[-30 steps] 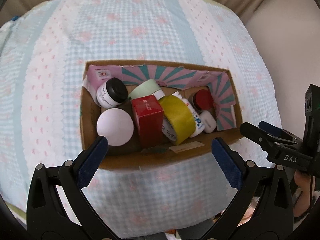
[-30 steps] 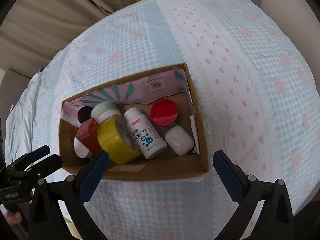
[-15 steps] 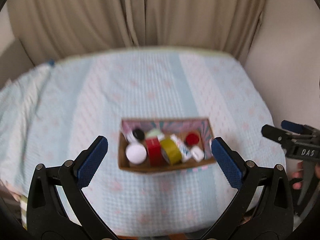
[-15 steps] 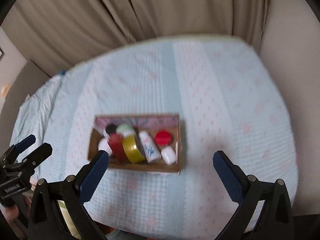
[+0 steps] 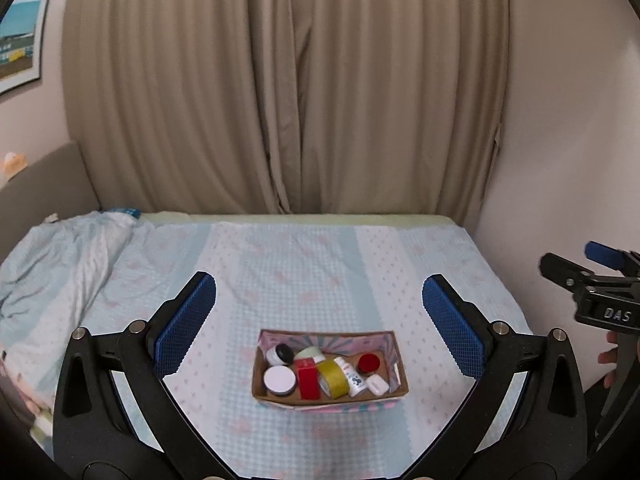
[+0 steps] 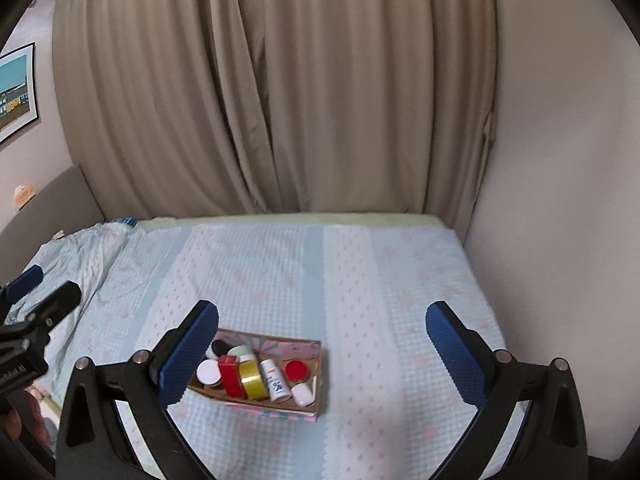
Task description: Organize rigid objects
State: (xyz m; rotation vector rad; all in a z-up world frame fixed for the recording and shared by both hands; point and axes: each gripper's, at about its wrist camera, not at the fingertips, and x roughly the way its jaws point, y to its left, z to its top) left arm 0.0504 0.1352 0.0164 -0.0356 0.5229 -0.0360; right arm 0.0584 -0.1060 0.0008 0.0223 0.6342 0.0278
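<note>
A cardboard box (image 5: 396, 388) (image 6: 318, 384) sits on the bed, near its front edge. It holds a white round jar (image 5: 279, 379), a black-capped jar (image 5: 279, 353), a red box (image 5: 308, 378) (image 6: 231, 379), a yellow tape roll (image 5: 333, 377) (image 6: 252, 379), a white bottle (image 5: 352, 376) (image 6: 274, 381), a red lid (image 5: 368, 362) (image 6: 296, 370) and a small white case (image 5: 377, 384). My left gripper (image 5: 319, 322) is open and empty, held high and well back from the box. My right gripper (image 6: 322, 350) is open and empty, also high and back.
The bed (image 5: 304, 264) has a pale blue and white sheet with pink marks. A crumpled blanket (image 5: 60, 264) lies at the left. Beige curtains (image 5: 288, 92) hang behind the bed and a wall (image 5: 560, 140) stands on the right. The other gripper shows at each view's edge.
Both grippers have pulled up and back from just above the box, so the box now looks small and the curtains and wall have come into view. Both stayed open.
</note>
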